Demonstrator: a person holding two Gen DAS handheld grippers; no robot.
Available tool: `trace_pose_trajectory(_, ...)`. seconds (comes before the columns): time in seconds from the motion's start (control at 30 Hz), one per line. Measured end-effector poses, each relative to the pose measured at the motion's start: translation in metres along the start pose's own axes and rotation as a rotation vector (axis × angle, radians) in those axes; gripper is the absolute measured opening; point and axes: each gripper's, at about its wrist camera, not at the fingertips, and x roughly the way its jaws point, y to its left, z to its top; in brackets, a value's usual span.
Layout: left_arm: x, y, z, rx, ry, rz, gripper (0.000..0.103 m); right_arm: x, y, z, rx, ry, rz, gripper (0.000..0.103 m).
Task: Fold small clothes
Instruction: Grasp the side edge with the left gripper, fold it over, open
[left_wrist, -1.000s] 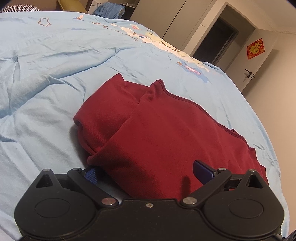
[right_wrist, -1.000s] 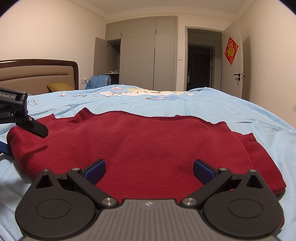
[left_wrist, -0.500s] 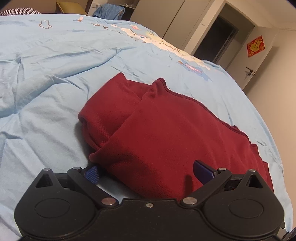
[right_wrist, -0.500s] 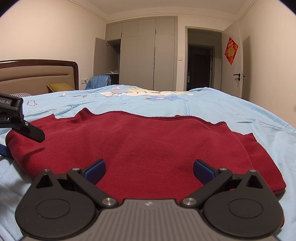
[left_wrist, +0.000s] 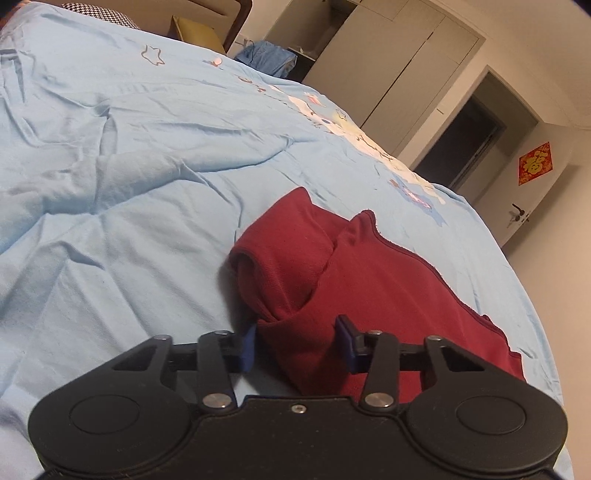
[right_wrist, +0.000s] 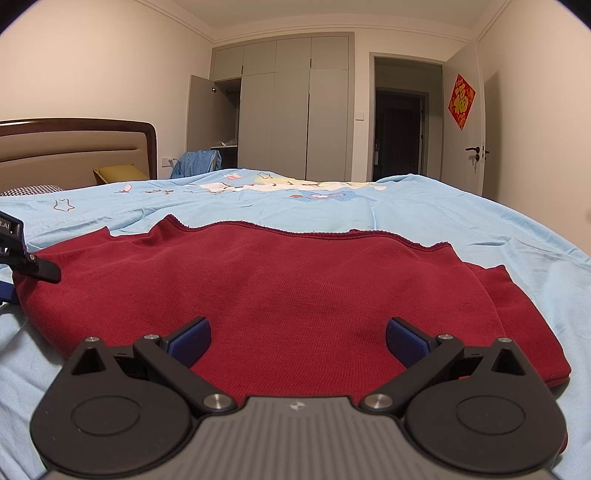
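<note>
Red garment (right_wrist: 295, 295) lying partly folded on a bed (left_wrist: 129, 203), a hand-held gripper at each end.

At the left, the left hand-held gripper (left_wrist: 297, 345) has narrowed around a bunched corner of the red garment; cloth fills the gap between its blue pads (left_wrist: 248, 349), but whether they actually pinch it is hard to tell, since the fabric hides the contact. In the right wrist view this gripper is cut off at the frame edge. The garment's underside layers and folded-in sleeve are partly hidden. The right hand-held gripper (right_wrist: 297, 343) stands wide open over the near edge, its pads (right_wrist: 192, 338) apart. A wardrobe (right_wrist: 291, 107) at the back has one door open; its contents are too small to make out.
</note>
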Motion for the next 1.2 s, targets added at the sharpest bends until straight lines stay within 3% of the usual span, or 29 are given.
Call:
trace_pose_trajectory(0.07,0.0,-0.004,0.001,0.037,-0.008,-0.003,0.029,0.0,0.0,0.0,0.0,-0.001,0.0,0.103)
trace_pose_trajectory(0.17,0.0,-0.016,0.003,0.123,-0.032,-0.013,0.021,-0.001,0.0,0.0,-0.004,-0.006,-0.006,0.103)
trace_pose_trajectory(0.3,-0.003,-0.033,0.009,0.199,-0.061,-0.033,0.018,-0.006,-0.004,0.0,0.017,-0.022,-0.003,0.103)
trace_pose_trajectory(0.4,-0.007,-0.05,0.015,0.28,-0.087,-0.054,0.016,-0.022,-0.015,0.001,0.103,-0.054,-0.014,0.103)
trace_pose_trajectory(0.63,-0.02,-0.117,0.014,0.525,-0.137,-0.204,0.014,-0.066,-0.045,0.014,0.161,-0.154,-0.114,0.103)
trace_pose_trajectory(0.77,-0.023,-0.158,-0.007,0.624,-0.107,-0.352,0.014,-0.084,-0.072,0.021,0.199,-0.201,-0.279,0.103)
trace_pose_trajectory(0.93,-0.027,-0.195,-0.057,0.772,-0.049,-0.51,0.014,-0.092,-0.108,0.016,0.271,-0.181,-0.426,0.103)
trace_pose_trajectory(1.1,-0.026,-0.203,-0.104,0.904,0.034,-0.573,0.016,-0.091,-0.132,0.004,0.325,-0.154,-0.454,0.103)
trace_pose_trajectory(1.2,-0.027,-0.196,-0.117,0.934,0.028,-0.558,0.027,-0.091,-0.139,-0.001,0.346,-0.154,-0.423,0.103)
